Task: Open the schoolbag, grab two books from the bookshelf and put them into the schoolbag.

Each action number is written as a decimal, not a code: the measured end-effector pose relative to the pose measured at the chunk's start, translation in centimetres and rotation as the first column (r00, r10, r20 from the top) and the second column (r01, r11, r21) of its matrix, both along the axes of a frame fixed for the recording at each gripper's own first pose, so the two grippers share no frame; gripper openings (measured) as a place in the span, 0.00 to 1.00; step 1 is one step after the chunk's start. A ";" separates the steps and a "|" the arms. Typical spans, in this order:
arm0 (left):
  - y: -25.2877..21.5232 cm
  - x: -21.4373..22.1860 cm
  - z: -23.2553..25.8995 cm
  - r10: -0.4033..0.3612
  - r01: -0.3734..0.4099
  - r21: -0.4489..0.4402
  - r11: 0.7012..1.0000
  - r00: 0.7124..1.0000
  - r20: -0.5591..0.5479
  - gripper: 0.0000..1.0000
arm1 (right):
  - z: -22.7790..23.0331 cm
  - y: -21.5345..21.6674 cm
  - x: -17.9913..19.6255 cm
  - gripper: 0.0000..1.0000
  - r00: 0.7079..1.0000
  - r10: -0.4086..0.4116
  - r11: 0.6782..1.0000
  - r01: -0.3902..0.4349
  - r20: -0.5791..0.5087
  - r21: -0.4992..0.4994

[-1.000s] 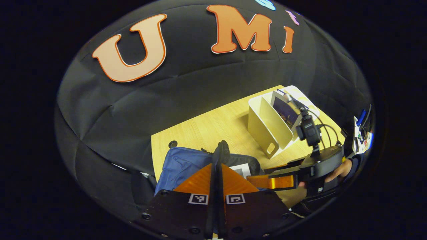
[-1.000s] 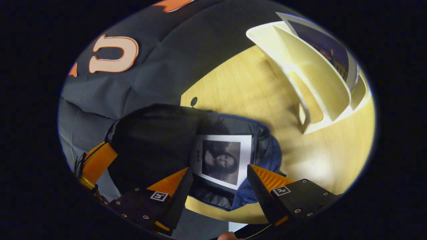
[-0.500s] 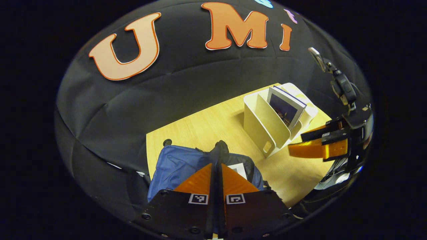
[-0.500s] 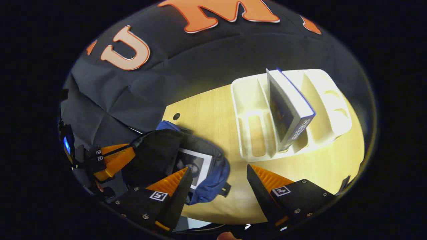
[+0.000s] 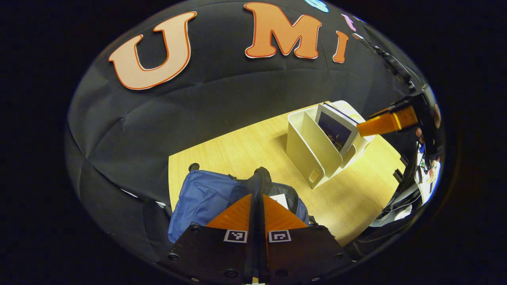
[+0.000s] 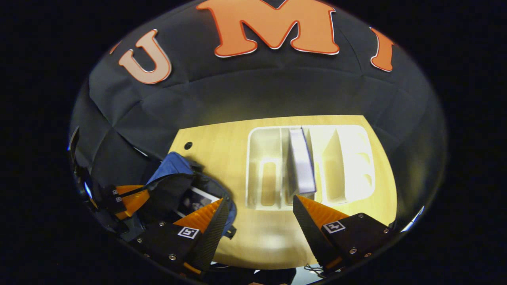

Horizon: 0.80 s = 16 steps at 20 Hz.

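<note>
Your right gripper (image 6: 257, 208) hangs above the near edge of the table (image 6: 222, 142) w/ its jaws spread wide and nothing between them, aimed at the bookshelf (image 6: 356, 158). The one book (image 6: 302, 160) left there stands upright in a middle slot, spine edge toward you, just beyond the right finger (image 6: 313, 211). The slots to its left and right look empty.

To do this grab well, line the gap up w/ the book's top edge so one finger drops each side of it. Approach from straight above, since the dividers sit close on both sides and leave little room. Close on the upper part, then lift straight up until the bottom clears the dividers before swinging left. A thin book may pivot in the pinch, so grip near the middle of its length.

Your left gripper (image 5: 257, 202) is pinched tight on the black flap (image 5: 262, 178) of the schoolbag (image 5: 202, 194), holding the mouth open. The bag lies at the near left of the table, w/ one book (image 6: 196, 200) already inside. Hold that flap up and back so the opening is wide for the 2nd book.
</note>
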State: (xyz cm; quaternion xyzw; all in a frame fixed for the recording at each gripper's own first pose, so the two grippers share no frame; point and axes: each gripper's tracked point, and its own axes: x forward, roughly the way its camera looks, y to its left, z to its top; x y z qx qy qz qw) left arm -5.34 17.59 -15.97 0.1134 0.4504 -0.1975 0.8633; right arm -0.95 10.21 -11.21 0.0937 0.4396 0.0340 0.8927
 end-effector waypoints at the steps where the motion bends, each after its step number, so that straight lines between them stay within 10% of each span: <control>1: 0.1 -0.1 -0.1 -0.001 0.001 0.000 1.000 1.000 -0.002 0.06 | -0.1 -0.6 0.4 0.97 1.000 -0.006 1.000 0.006 -0.019 -0.001; 7: 1.2 -0.6 -0.2 0.014 -0.014 -0.005 1.000 1.000 -0.003 0.06 | -2.4 -5.4 3.9 0.94 0.993 -0.028 0.994 0.016 -0.114 -0.107; 8: 1.2 -0.7 -0.1 0.015 -0.015 -0.005 1.000 1.000 -0.002 0.05 | -3.0 -5.6 4.3 0.80 0.990 -0.030 0.994 0.015 -0.137 -0.109; 9: 1.2 -0.9 -0.2 0.013 -0.013 -0.006 1.000 1.000 -0.004 0.06 | -3.9 -5.7 4.8 0.91 0.986 -0.022 0.994 0.005 -0.166 -0.107; 16: 1.5 -1.3 -0.2 0.021 -0.021 -0.008 1.000 1.000 -0.007 0.05 | -7.2 -6.0 6.0 0.40 0.959 -0.039 0.991 0.000 -0.282 -0.137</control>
